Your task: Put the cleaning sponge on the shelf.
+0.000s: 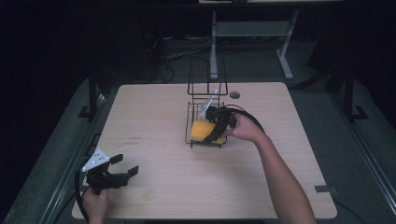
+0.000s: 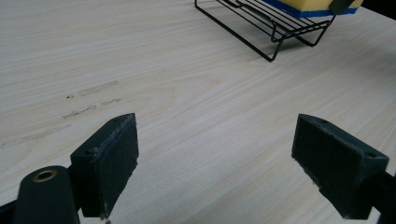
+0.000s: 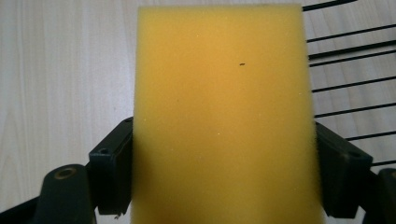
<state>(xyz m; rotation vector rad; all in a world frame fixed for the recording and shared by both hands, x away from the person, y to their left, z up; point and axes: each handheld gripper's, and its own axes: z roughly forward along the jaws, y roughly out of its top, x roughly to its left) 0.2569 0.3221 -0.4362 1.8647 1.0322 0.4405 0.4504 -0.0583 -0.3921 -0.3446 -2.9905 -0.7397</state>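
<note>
Holding a yellow sponge (image 3: 219,116) over the wire rack (image 1: 192,135), the right hand-held gripper (image 1: 217,127) is clamped on both its sides; soft foam may slip or snag the wires. Left hand-held gripper (image 1: 122,168) idles wide open, holding nothing, above the worktop (image 1: 154,186).

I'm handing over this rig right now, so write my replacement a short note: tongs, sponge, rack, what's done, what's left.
Right tongs: shut on the yellow sponge, held over the black wire rack mid-table.
Left tongs: open, holding nothing, low over the near left of the table.
Done: sponge gripped and at the rack.
Left: whether it already rests on the wires can't be told; probably set it down, release, and back the right tongs out.
</note>
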